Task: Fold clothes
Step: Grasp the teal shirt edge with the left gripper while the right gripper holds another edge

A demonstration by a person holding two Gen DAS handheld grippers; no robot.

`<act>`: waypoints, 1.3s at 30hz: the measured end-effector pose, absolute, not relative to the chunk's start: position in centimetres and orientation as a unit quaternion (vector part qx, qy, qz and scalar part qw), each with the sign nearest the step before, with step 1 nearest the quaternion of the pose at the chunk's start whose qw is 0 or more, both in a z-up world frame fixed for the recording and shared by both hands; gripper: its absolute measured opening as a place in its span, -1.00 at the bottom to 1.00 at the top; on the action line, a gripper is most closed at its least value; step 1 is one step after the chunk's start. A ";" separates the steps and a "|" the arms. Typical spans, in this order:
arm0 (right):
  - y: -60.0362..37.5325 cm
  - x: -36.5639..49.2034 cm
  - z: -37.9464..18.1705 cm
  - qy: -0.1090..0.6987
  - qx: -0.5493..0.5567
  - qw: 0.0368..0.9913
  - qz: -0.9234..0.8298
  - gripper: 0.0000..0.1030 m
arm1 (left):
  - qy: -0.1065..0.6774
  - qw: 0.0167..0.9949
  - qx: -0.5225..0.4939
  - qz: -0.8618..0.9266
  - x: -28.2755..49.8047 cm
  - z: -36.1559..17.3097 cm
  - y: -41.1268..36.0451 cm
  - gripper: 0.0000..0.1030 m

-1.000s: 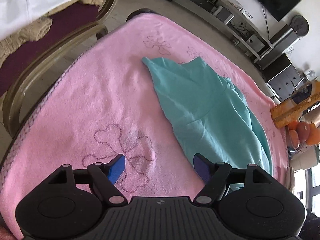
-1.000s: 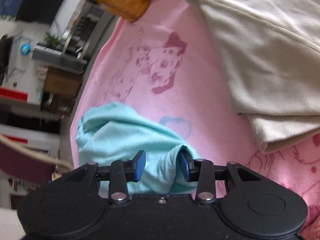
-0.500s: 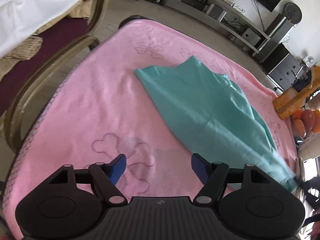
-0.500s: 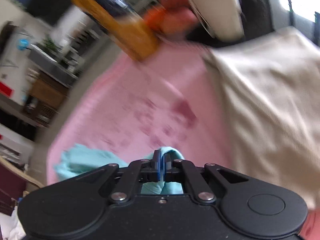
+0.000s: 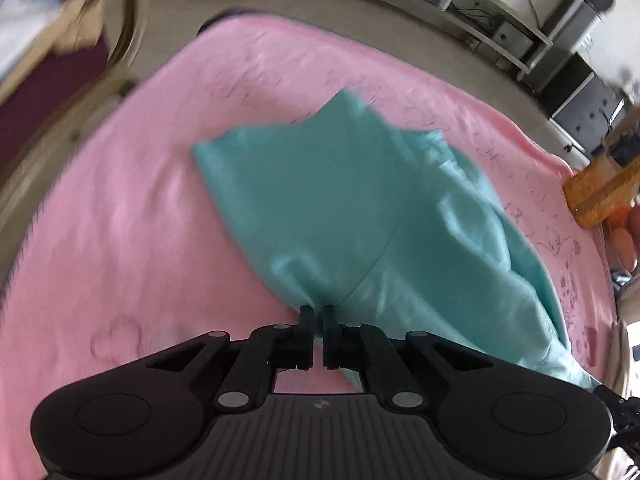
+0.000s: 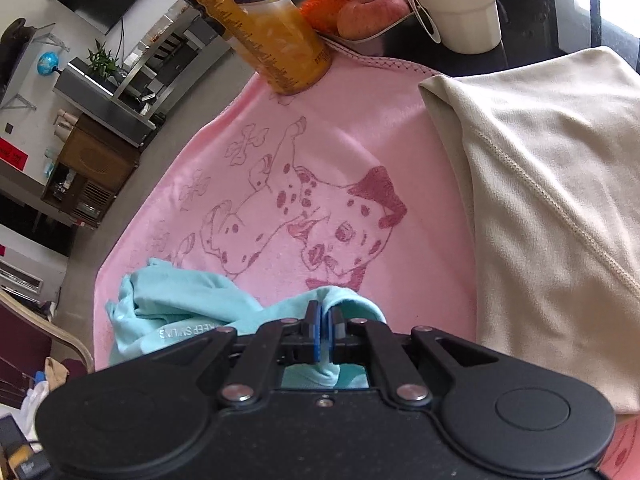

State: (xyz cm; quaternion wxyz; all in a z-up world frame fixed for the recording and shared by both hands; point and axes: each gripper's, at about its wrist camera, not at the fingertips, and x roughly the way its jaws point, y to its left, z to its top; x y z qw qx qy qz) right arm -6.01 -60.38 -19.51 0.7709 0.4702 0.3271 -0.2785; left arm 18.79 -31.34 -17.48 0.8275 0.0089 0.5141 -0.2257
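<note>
Left tool (image 5: 318,314) and right tool (image 6: 325,314) — both clenched on the teal garment (image 5: 344,208) — hold its edges above the pink towel (image 5: 120,220).

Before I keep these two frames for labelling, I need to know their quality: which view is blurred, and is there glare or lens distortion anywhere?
Left wrist view: motion-smeared, the pink towel and teal garment soft, the chair edge streaked. Right wrist view: sharp, the dog print and beige garment seam crisp, with window glare blown out at the top right. Both: fisheye bending toward the edges.
</note>
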 end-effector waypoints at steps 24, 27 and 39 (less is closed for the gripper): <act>-60.9 -6.5 -19.1 0.313 0.503 0.767 -0.246 -0.88 | 0.512 0.819 -0.071 -0.251 16.7 -14.9 -28.2 -0.03; -60.9 -6.5 -19.2 0.315 0.502 0.767 -0.245 -0.88 | 0.556 0.788 -0.144 -0.223 17.2 -18.3 -26.4 -0.22; -60.8 -6.3 -19.4 0.317 0.501 0.769 -0.240 -0.88 | 0.531 0.818 -0.103 -0.197 18.8 -19.5 -29.5 0.14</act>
